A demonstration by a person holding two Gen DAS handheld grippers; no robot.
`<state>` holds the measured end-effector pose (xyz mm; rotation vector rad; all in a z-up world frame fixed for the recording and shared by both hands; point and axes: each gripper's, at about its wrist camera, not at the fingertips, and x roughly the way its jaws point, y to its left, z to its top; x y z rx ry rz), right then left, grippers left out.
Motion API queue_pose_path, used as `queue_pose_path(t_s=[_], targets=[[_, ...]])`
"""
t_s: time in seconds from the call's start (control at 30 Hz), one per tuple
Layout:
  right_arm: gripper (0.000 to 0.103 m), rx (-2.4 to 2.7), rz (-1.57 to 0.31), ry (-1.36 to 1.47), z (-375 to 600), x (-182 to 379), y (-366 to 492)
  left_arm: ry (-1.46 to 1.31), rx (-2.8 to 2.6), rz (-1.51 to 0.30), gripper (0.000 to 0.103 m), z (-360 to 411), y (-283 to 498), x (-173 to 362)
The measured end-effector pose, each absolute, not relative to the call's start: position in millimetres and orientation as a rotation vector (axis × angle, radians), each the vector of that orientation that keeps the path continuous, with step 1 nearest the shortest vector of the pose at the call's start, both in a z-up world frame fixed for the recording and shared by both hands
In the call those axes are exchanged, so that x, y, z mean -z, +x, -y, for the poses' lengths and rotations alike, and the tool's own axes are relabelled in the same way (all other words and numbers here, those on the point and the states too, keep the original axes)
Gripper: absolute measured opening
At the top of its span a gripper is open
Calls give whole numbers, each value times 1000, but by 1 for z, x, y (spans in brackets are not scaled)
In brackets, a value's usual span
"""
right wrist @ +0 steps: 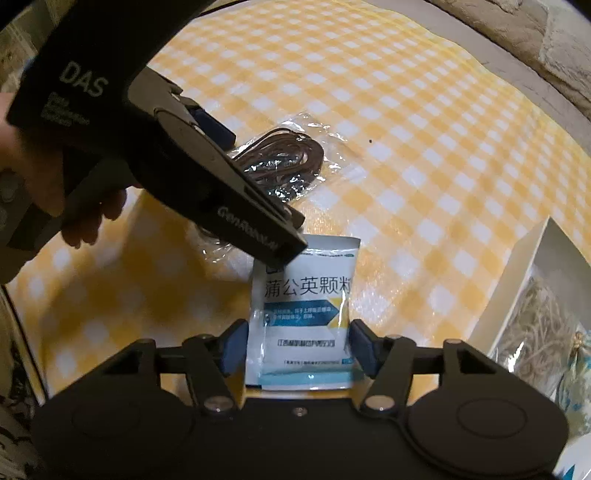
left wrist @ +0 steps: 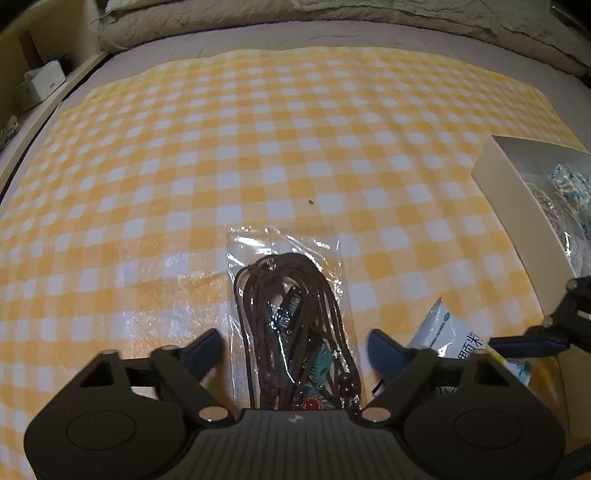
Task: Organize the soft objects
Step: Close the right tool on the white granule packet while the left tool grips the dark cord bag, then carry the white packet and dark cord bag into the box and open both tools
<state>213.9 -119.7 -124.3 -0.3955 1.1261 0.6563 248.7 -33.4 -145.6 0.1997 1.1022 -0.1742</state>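
a home bedroom: a yellow-and-white checked blanket (left wrist: 258,140) is spread over a mattress (left wrist: 332,35), with rumpled beige bedding (left wrist: 207,18) heaped beyond the blanket's far edge and a bed frame (left wrist: 48,107) beside it.

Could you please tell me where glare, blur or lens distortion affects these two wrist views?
Left wrist view: glare streaks the clear bag of brown cord; fisheye bows the checked cloth; corners go dark. Right wrist view: the white sachet is sharp, the hand and cloth beneath it blurred and shadowed.
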Motion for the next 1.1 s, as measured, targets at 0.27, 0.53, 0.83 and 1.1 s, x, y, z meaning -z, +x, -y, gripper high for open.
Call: queue_pose_path(t_s=[0.27, 0.53, 0.83, 1.1], targets=[[55, -658, -1117, -397, 115, 124, 224, 140, 191, -1099, 45, 14, 253, 129], [33, -634, -1084, -374, 119, 112, 224, 110, 145, -1052, 36, -12, 257, 107], [31, -587, -1016, -330, 134, 89, 212, 56, 112, -984, 36, -39, 245, 72], [31, -507, -906, -225, 160, 55, 204, 3, 109, -884, 36, -35, 239, 39]])
